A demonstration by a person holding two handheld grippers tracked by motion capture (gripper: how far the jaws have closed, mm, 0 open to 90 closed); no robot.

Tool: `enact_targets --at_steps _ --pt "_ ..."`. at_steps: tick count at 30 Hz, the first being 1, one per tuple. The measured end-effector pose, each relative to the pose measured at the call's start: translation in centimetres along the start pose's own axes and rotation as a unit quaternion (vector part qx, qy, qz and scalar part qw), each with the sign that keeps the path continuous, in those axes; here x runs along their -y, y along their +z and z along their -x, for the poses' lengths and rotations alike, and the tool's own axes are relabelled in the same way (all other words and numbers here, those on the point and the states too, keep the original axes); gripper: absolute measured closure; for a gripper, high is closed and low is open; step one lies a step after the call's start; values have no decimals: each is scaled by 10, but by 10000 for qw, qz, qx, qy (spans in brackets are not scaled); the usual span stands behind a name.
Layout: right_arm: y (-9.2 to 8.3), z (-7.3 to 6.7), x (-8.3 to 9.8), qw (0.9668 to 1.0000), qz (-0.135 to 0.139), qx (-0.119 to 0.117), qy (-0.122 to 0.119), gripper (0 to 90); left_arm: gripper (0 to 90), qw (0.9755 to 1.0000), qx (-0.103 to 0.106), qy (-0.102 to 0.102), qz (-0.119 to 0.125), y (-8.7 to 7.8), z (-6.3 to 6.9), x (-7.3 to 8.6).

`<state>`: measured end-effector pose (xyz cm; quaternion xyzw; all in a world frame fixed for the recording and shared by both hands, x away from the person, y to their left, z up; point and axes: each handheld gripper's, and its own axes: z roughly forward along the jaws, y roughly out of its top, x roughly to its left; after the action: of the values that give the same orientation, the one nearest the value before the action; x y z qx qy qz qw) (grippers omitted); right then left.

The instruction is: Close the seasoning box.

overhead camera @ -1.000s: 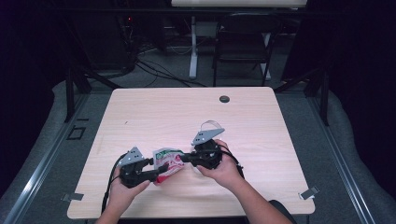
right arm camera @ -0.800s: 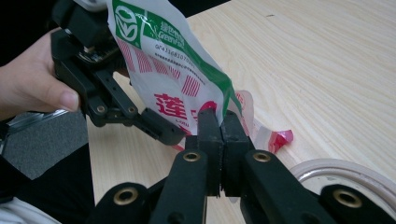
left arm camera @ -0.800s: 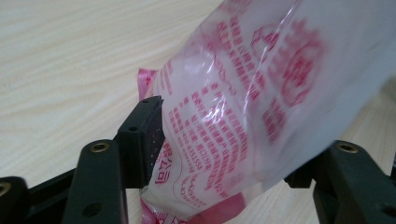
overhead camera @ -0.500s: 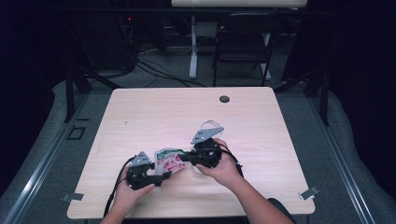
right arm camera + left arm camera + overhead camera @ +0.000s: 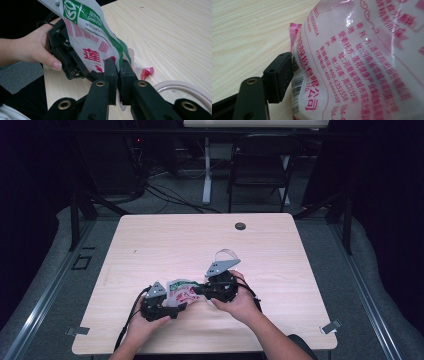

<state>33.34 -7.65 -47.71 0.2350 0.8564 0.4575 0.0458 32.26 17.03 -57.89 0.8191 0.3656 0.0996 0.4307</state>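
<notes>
Lying low over the near middle of the table (image 5: 150, 245), the printed plastic packet (image 5: 182, 293) hangs between the two grippers, pink and white on one face, green-topped on the other.

Right gripper (image 5: 117, 75): jaws together, clamped on the packet's edge; film pinched flat between the pads in the right gripper view. This is the hold that carries the packet.

Left gripper (image 5: 167, 307): jaws have just been opening. In the left gripper view one pad (image 5: 279, 77) stands at the packet's side, by the barcode; the film bulges across the rest of the picture, so the other jaw is hidden. Packet sits between the jaws, but I read no squeeze on it.

Judgement on progress: packet is up and secured from the right side, so the grasp is done. Left looks mid-regrip, let go and not yet re-seated. Packet appears unopened, seal intact as far as can be seen. Left to do: a fresh left-hand bite, then whatever pull or placement follows.

Farther out: a roll of tape (image 5: 185, 87) lies on the table just beside the right gripper; a small dark disc (image 5: 240, 226) sits near the far edge.
</notes>
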Motion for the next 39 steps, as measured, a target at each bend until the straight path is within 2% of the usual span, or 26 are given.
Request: enact_targets --at_steps 3,5,10,13,17,24,31,39 --pt "0 -1 1 10000 -14 23 1 869 264 9999 -25 53 -161 7 0 2" --pt "-1 -1 1 10000 -36 34 -27 868 260 9996 -43 166 -226 11 1 2" --pt "0 -2 2 10000 -37 62 -36 864 249 9991 -48 151 -388 14 2 1" --pt "0 -2 2 10000 -17 62 -42 863 246 9984 -155 304 -445 15 4 1" --pt "-1 -2 2 10000 -31 76 -45 863 245 9962 -417 547 -541 17 12 1" --pt "-1 -2 2 9999 -16 98 -50 864 229 9959 -460 536 -558 17 11 1" --pt "0 -2 2 9999 1 100 -38 862 172 9958 -484 521 -581 18 12 2" --pt "0 -2 2 9999 4 114 -51 856 169 9957 -505 505 -592 18 12 2"
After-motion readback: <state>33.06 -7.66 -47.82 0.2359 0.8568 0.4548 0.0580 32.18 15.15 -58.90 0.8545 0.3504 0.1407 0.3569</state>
